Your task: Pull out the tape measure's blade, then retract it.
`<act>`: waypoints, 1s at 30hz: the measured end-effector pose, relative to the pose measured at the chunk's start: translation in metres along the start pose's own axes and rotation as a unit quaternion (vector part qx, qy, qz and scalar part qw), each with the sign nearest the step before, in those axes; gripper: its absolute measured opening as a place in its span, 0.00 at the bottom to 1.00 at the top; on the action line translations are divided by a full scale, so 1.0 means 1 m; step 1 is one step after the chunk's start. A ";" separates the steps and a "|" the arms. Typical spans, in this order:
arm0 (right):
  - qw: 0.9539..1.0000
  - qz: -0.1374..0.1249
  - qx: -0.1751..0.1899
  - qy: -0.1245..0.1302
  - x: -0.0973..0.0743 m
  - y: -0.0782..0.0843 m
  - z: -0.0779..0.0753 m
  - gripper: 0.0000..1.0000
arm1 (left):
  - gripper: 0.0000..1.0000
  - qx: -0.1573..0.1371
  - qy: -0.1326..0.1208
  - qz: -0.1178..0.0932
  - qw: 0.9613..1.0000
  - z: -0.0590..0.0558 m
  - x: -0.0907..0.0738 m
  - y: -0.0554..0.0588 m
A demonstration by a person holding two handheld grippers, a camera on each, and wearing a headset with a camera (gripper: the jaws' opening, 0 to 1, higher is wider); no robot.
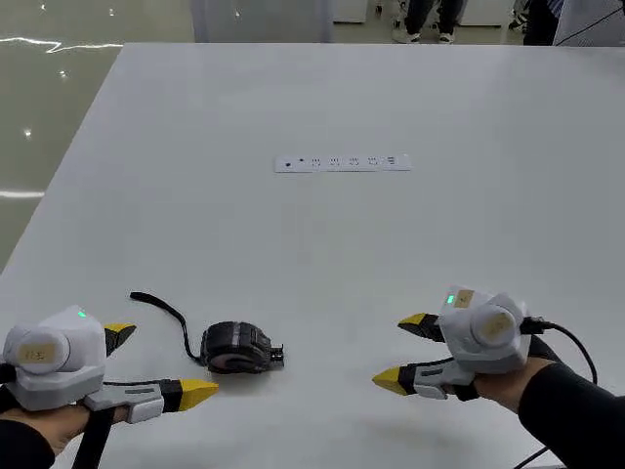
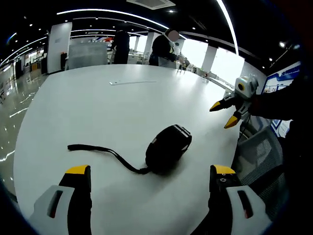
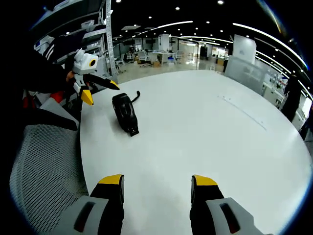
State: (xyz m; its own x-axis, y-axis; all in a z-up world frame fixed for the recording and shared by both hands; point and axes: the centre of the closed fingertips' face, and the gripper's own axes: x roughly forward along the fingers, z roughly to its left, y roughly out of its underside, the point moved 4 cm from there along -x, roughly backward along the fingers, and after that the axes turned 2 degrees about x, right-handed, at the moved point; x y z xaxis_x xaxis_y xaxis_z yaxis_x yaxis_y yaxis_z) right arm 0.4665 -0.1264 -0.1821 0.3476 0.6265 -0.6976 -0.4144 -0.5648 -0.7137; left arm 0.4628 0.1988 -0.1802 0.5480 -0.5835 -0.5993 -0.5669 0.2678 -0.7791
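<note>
I am seeing the tape measure (image 1: 237,348) lying by the table's (image 1: 342,254) near edge, left of middle. I am holding the left gripper (image 1: 161,362) spread just beside it, and the right gripper (image 1: 398,350) spread well apart.

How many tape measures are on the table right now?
1. The tape measure lies near the front of the table, between the left gripper and right gripper, nearer the left.

I see a white table (image 1: 439,107), a power strip (image 1: 342,163) lying mid-surface, glossy floor (image 1: 49,98) off its left side, people (image 1: 430,20) standing past the far edge.
</note>
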 end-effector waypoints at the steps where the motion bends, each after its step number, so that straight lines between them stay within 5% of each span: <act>1: 1.000 0.001 0.002 0.001 -0.002 0.003 -0.001 0.53 | 0.99 0.002 -0.003 0.005 1.000 0.001 -0.001 0.002; 3: 1.000 -0.004 0.010 0.002 -0.009 0.008 -0.004 0.57 | 0.99 0.034 -0.013 0.027 0.999 0.004 -0.005 0.011; 7: 1.000 0.000 0.014 0.011 -0.018 0.019 -0.008 0.62 | 0.99 0.029 -0.010 0.032 0.999 0.005 -0.010 0.018; 11: 1.000 -0.006 0.016 0.015 -0.029 0.031 -0.010 0.68 | 0.99 0.053 -0.029 0.008 0.998 0.011 -0.020 0.015; 22: 0.998 -0.009 0.038 0.039 -0.054 0.058 -0.022 0.84 | 0.99 0.032 -0.023 0.032 0.999 0.023 -0.035 0.026; 30: 0.998 -0.004 0.040 0.051 -0.071 0.070 -0.032 0.97 | 0.99 0.028 -0.023 0.032 0.999 0.028 -0.043 0.023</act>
State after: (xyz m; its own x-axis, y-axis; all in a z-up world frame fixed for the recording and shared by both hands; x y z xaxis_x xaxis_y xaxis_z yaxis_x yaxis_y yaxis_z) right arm 0.4393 -0.2279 -0.1846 0.4330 0.5702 -0.6981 -0.4759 -0.5132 -0.7143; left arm 0.4432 0.2517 -0.1777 0.5401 -0.5294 -0.6543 -0.5669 0.3458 -0.7477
